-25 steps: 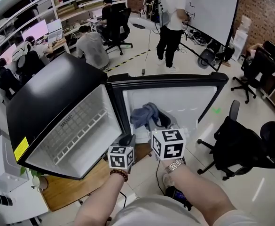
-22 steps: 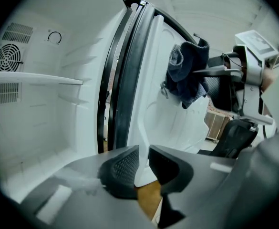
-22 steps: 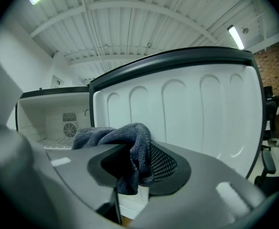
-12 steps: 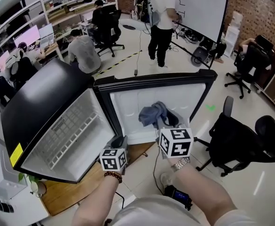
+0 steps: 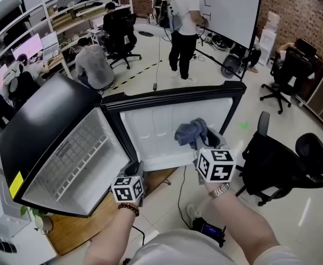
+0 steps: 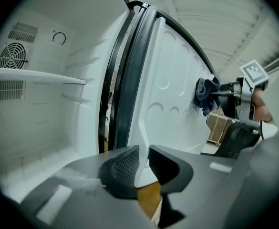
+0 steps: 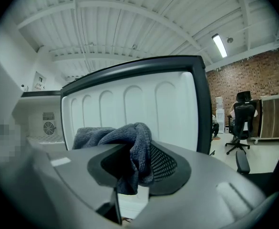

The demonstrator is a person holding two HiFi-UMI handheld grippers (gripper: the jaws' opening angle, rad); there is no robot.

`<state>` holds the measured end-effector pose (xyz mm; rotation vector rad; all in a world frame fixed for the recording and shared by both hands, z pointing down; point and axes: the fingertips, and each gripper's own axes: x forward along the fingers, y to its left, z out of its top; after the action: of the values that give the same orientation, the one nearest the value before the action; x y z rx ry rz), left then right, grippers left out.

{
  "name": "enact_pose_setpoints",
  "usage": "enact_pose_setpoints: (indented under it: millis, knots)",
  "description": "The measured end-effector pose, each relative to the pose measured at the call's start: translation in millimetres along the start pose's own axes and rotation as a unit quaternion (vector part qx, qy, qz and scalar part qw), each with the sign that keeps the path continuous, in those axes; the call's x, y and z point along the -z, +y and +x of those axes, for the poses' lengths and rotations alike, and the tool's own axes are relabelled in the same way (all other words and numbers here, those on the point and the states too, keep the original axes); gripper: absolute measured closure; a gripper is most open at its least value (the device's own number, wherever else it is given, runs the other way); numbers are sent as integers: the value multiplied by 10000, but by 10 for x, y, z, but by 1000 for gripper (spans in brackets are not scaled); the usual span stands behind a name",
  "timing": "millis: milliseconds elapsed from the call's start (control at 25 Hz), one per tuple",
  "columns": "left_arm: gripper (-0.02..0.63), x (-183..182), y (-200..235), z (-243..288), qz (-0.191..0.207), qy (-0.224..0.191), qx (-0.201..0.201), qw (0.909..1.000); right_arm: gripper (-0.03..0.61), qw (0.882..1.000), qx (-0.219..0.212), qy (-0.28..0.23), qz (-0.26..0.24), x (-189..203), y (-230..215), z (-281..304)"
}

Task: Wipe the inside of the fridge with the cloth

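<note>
Grey-blue cloth (image 5: 190,132), bunched, clamped in right gripper (image 7: 133,162), on fridge door (image 5: 153,127)

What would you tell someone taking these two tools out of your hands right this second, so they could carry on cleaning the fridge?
Left tool: closed on the lower edge of the open fridge door, apparently steadying it.
Right tool: closed on the blue-grey cloth, which is against the door's white inner panel, toward its right side.
Done: the surfaces do not show how much has been wiped.
Left: probably the rest of the door panel, then the cabinet with its shelf.
</note>
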<state>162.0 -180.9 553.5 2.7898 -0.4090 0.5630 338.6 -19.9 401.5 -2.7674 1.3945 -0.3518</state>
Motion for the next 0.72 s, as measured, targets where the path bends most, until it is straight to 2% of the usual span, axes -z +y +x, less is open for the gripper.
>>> enact_pose_setpoints:
  millis: [480,720]
  knots:
    - [548,2,2,-2,-17,-5,-99,9999,459,9987,501,-17,121,-11,-612,-136]
    - [549,0,5,-8,-40,-16,-139,9999,459,9984,555,-15,127,11,-699,-203]
